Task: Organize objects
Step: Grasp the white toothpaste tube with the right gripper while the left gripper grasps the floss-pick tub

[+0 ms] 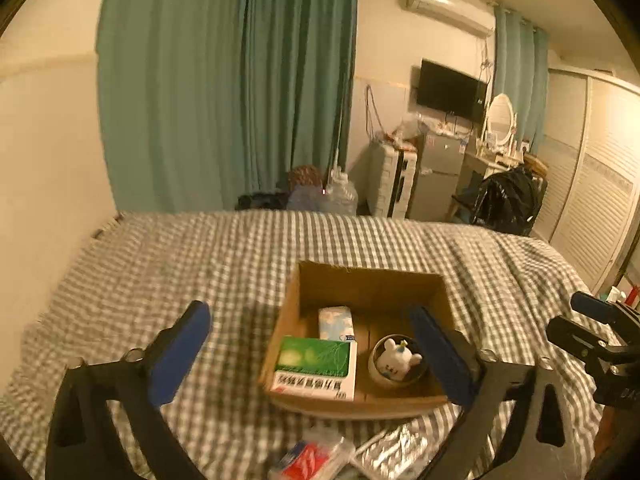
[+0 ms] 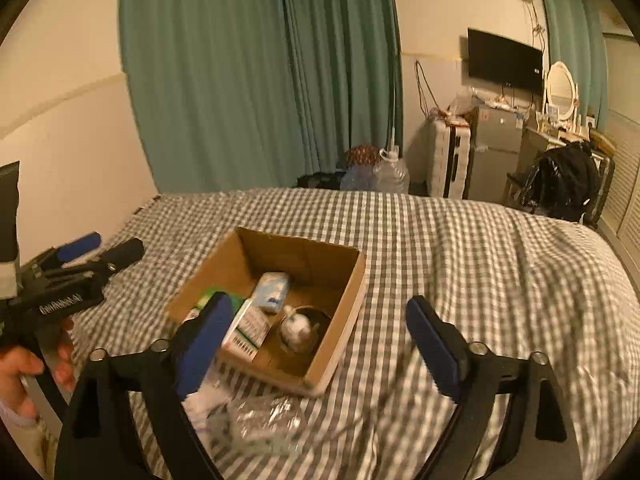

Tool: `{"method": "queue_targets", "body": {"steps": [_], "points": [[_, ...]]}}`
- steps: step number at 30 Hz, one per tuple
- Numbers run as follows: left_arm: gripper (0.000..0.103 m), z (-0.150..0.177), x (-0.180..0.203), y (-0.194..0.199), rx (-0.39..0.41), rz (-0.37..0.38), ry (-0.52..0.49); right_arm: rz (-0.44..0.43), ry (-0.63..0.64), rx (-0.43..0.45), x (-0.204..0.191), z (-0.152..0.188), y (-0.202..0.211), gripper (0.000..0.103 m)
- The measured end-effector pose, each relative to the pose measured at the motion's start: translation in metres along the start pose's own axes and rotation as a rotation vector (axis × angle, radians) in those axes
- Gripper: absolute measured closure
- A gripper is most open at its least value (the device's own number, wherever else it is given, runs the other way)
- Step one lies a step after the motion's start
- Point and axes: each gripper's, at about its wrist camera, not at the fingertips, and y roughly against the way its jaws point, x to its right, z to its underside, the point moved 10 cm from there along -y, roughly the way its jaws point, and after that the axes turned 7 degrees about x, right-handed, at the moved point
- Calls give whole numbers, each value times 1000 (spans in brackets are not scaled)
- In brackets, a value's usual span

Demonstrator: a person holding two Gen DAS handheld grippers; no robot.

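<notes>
An open cardboard box [image 1: 372,284] [image 2: 352,300] rests on the checked bed. Inside it lie a green and white packet [image 1: 316,368] [image 2: 248,324], a pale blue tissue pack [image 1: 335,322] [image 2: 273,291] and a small bowl with a white plush toy [image 1: 398,358] [image 2: 298,328]. My left gripper [image 1: 316,352] hovers open above the box's near side, nothing between its blue pads. My right gripper [image 2: 316,344] is open too, above the box's near right corner. In front of the box lie a clear bag with red contents [image 1: 316,456] and a silvery packet [image 1: 392,452] [image 2: 268,420].
The checked bedspread [image 1: 160,264] [image 2: 480,264] spreads wide to the left and right of the box. A wall runs along the bed's left side. Beyond the foot are green curtains, water jugs [image 1: 340,196], a suitcase, a small fridge and a dark bag. A hand [image 2: 24,368] holds the left gripper.
</notes>
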Motion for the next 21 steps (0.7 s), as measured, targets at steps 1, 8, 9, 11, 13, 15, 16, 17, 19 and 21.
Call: {"method": "queue_targets", "body": {"steps": [1,8,9,11,13,15,16,17,19,21], "points": [[0,-2,-1,15,12,5,-8,0,8,9,-4,1,15,11],[0,5,-9,92,59,13,-73,-36,31,57,-35,16,76,6],[0,11,-11,101,65,19,-81,-42,34,58,-40,20,80,6],[0,27,-15,111,64,23,-92,-52,35,58,-49,30,81,6],[0,44,-21,114,48,17,-87,-72,40,43,-61,43,76,6],[0,68,-27,112,16,18,-73,-78,54,18,-71,56,68,6],[0,78,-30,110,4,20,-68,-78,65,4,-77,64,61,6],[0,89,-33,108,-10,20,-62,-78,76,-14,-83,74,51,6],[0,112,-40,97,-37,7,-55,-81,85,-50,-92,92,32,6],[0,135,-45,87,-66,-17,-64,-96,89,-98,-101,115,10,6]]}}
